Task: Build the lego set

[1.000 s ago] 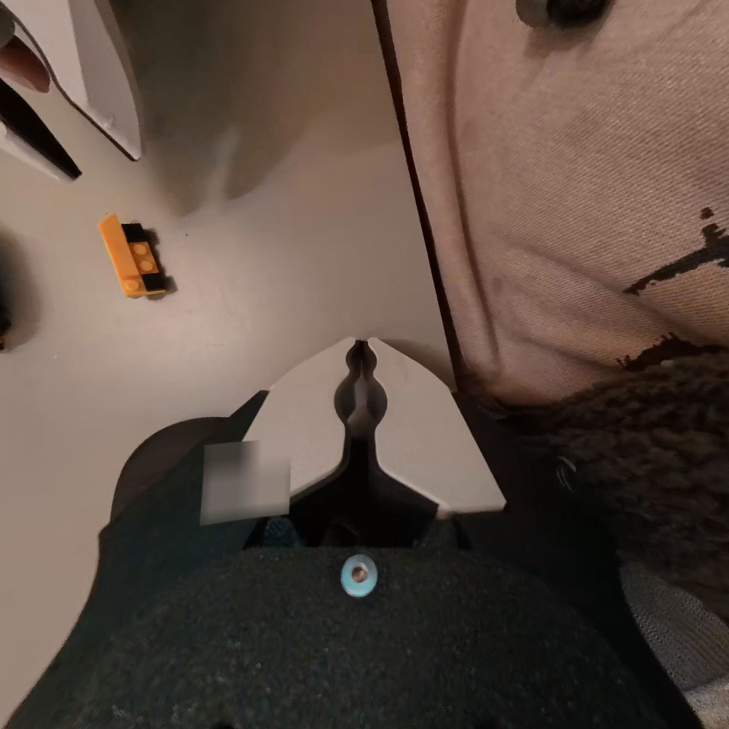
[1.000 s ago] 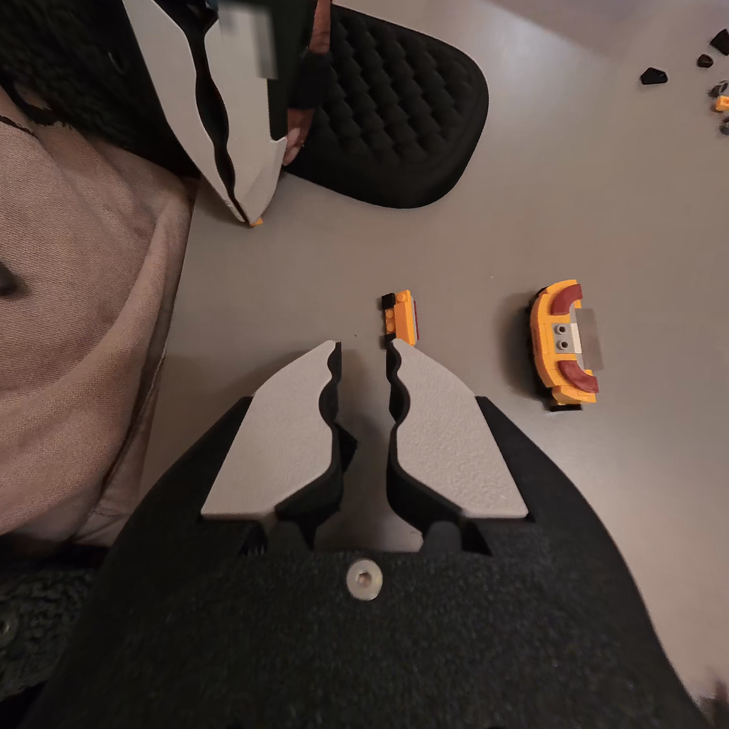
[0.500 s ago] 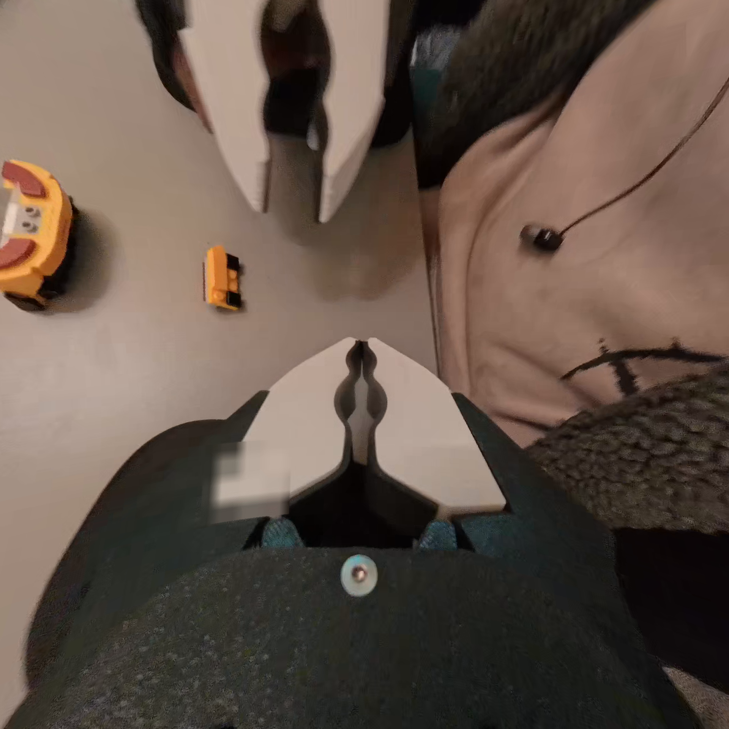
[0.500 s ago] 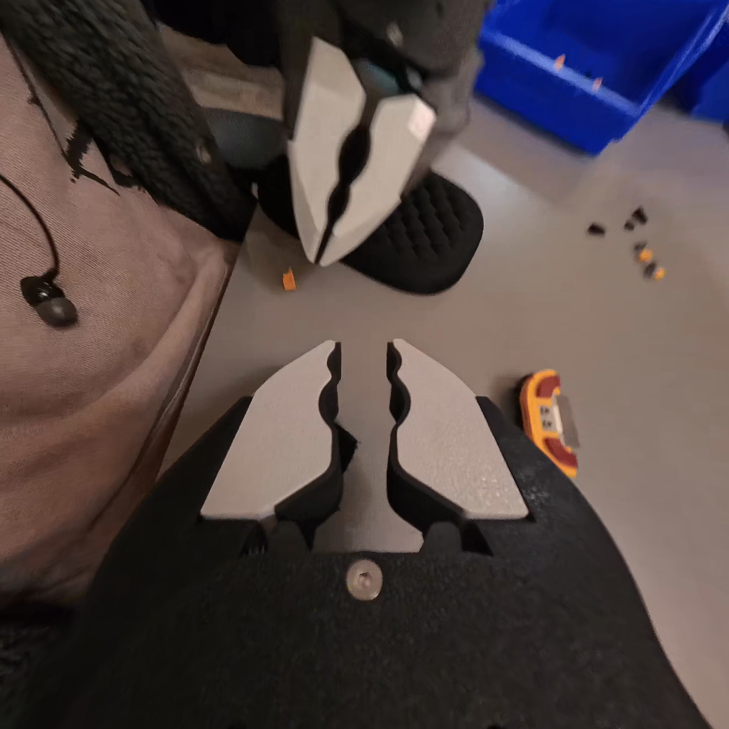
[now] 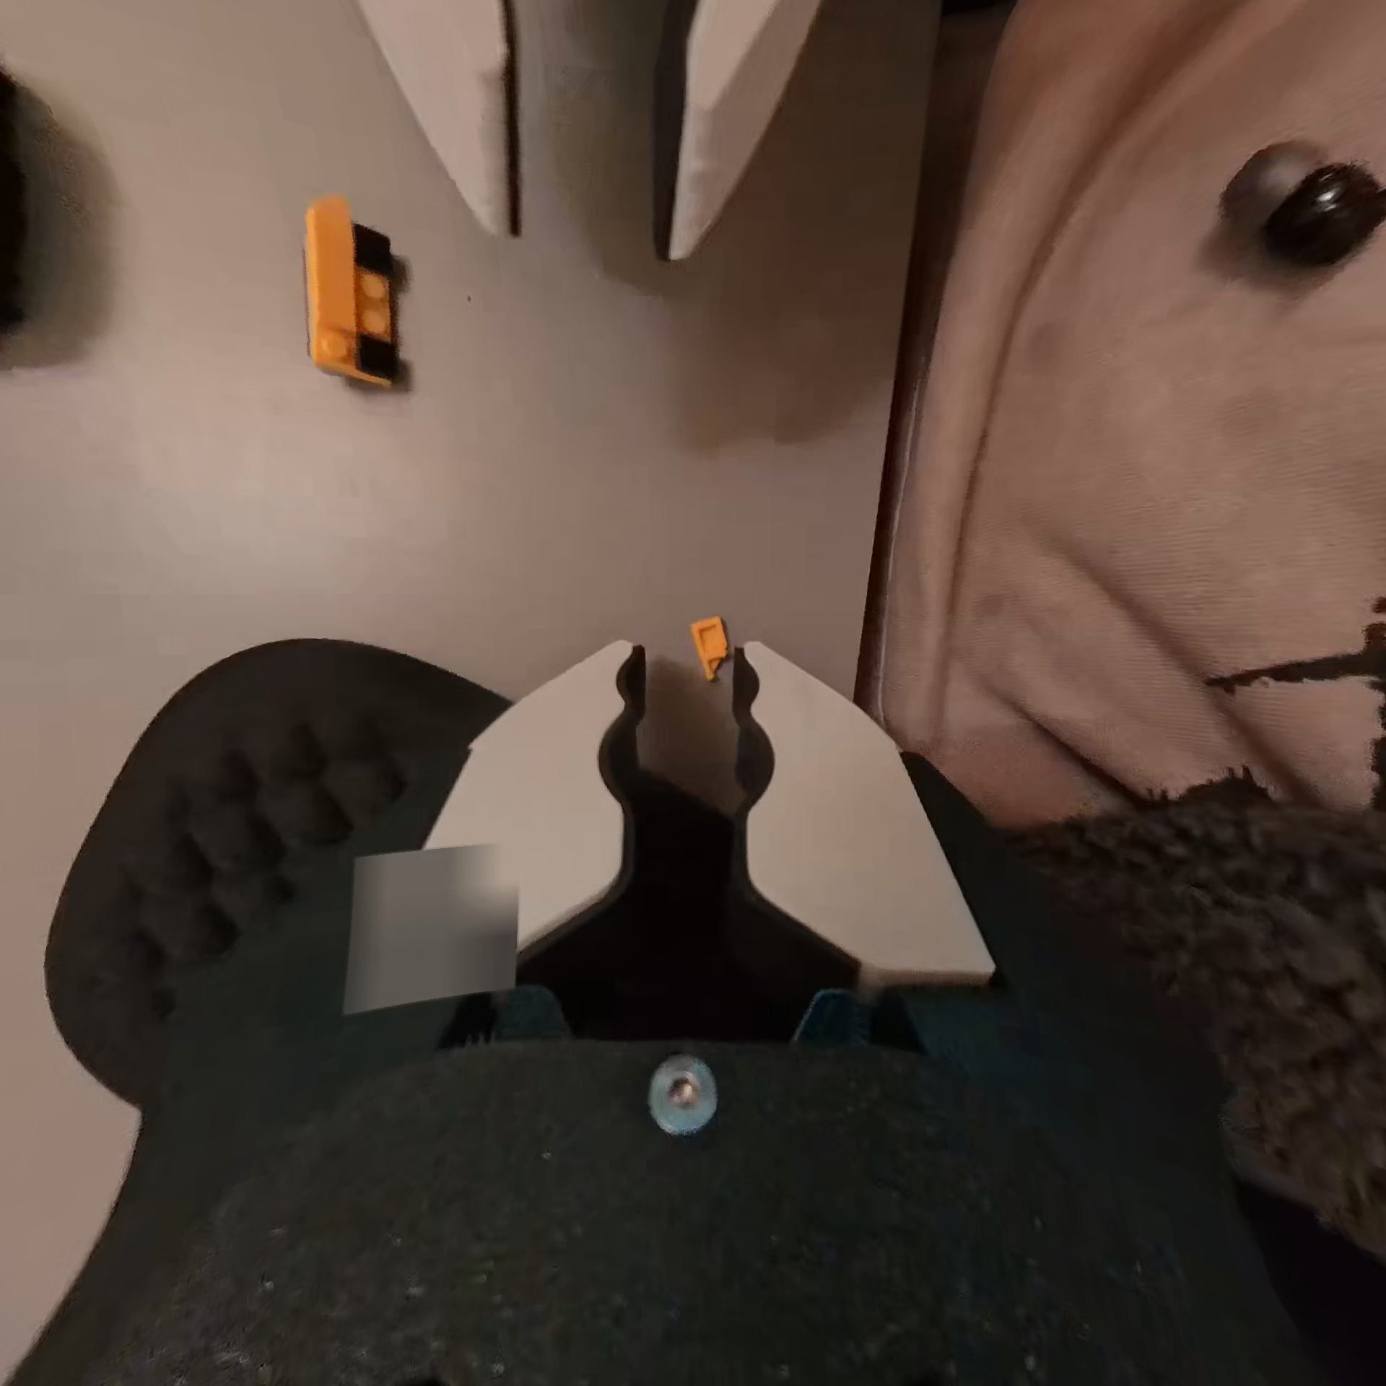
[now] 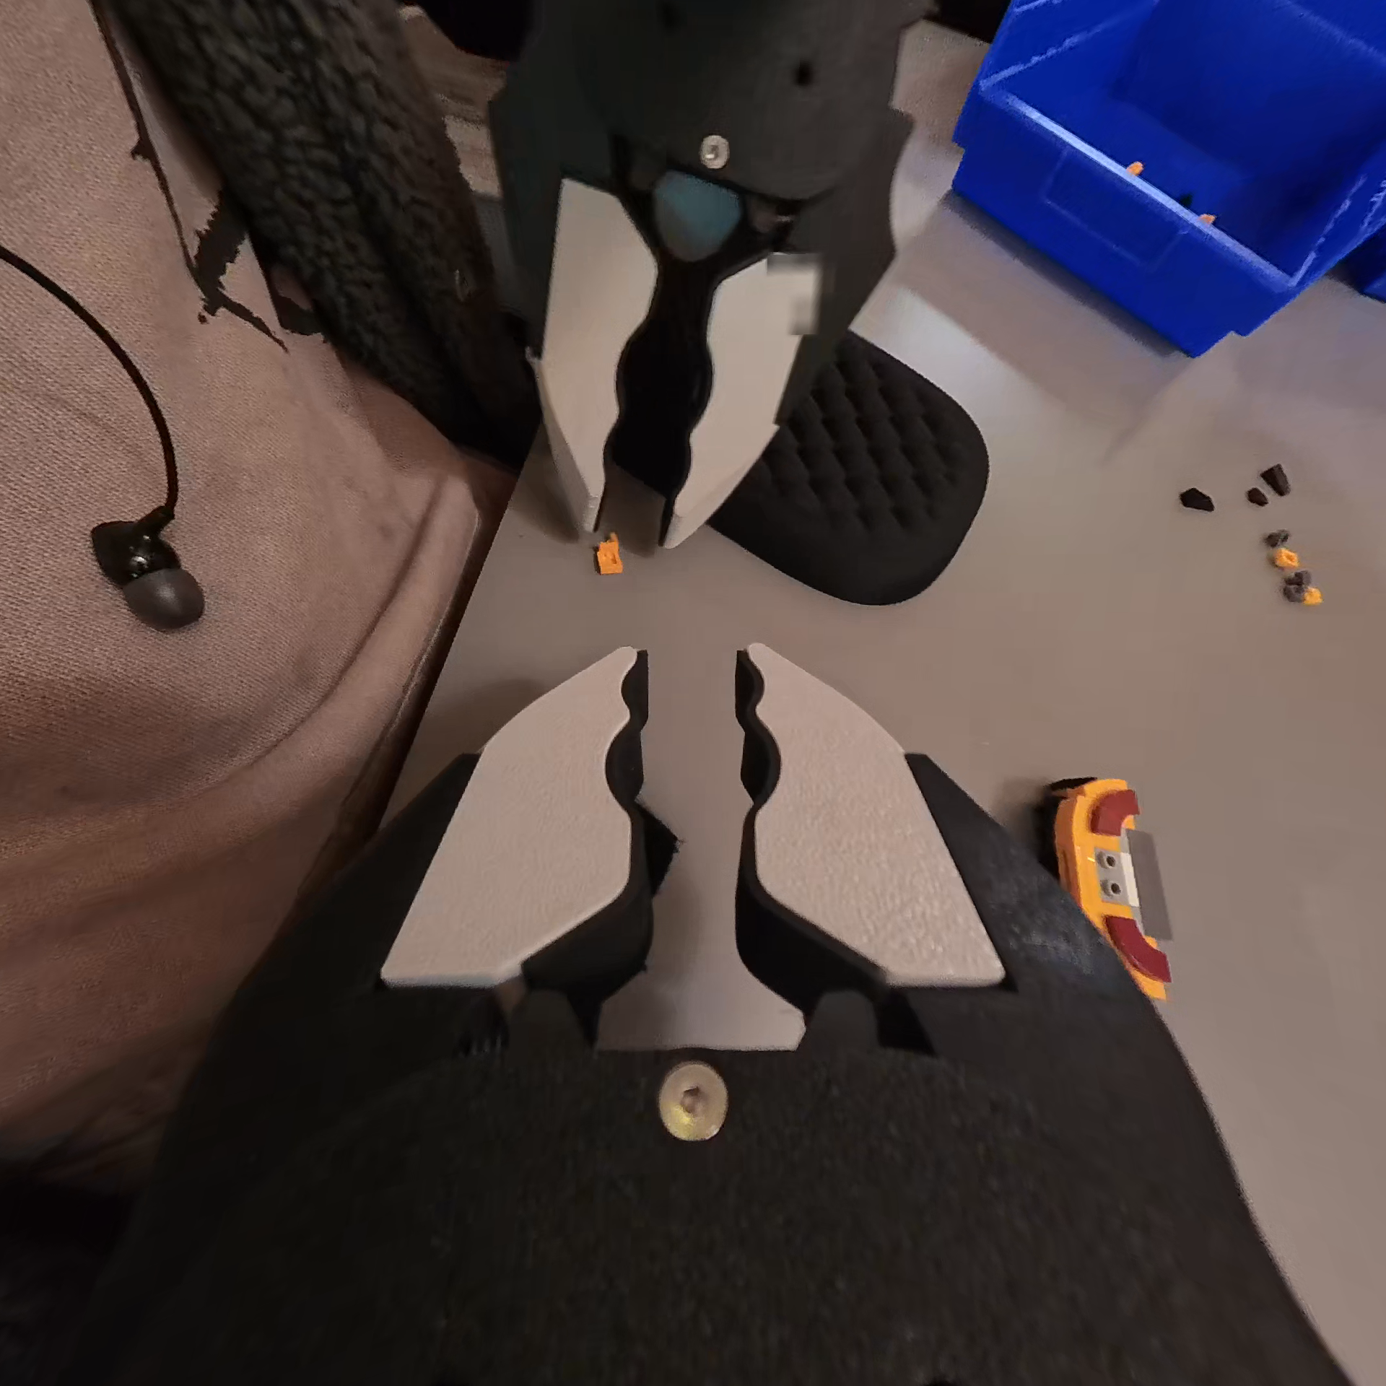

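Left wrist view first: my left gripper (image 5: 688,656) hangs low over the grey table (image 5: 225,525) with its jaws parted a modest way and nothing between them. A tiny orange piece (image 5: 708,647) lies on the table just ahead of the tips, close to the right-hand finger, apart from it as far as I can tell. Ahead and to the left sits a small orange-and-black brick assembly (image 5: 351,294), well clear of my fingers. Straight ahead, the pale fingers of my right gripper (image 5: 589,240) point back at me, spread apart. Under and left of me lies a black dimpled pad (image 5: 225,810); to my right hang beige fabric and an earbud (image 5: 1309,225). Now the right wrist view: my right gripper (image 6: 691,660) is about half open and empty, bare table showing through the gap. Directly ahead, my left gripper stands tips-down, and the tiny orange piece (image 6: 609,556) lies just beside its tips. To my right lies the curved orange build (image 6: 1110,885) with dark red arches, near my housing. Farther ahead on the right, loose black and orange bits (image 6: 1286,559) lie scattered, and beyond them a blue bin (image 6: 1087,195).
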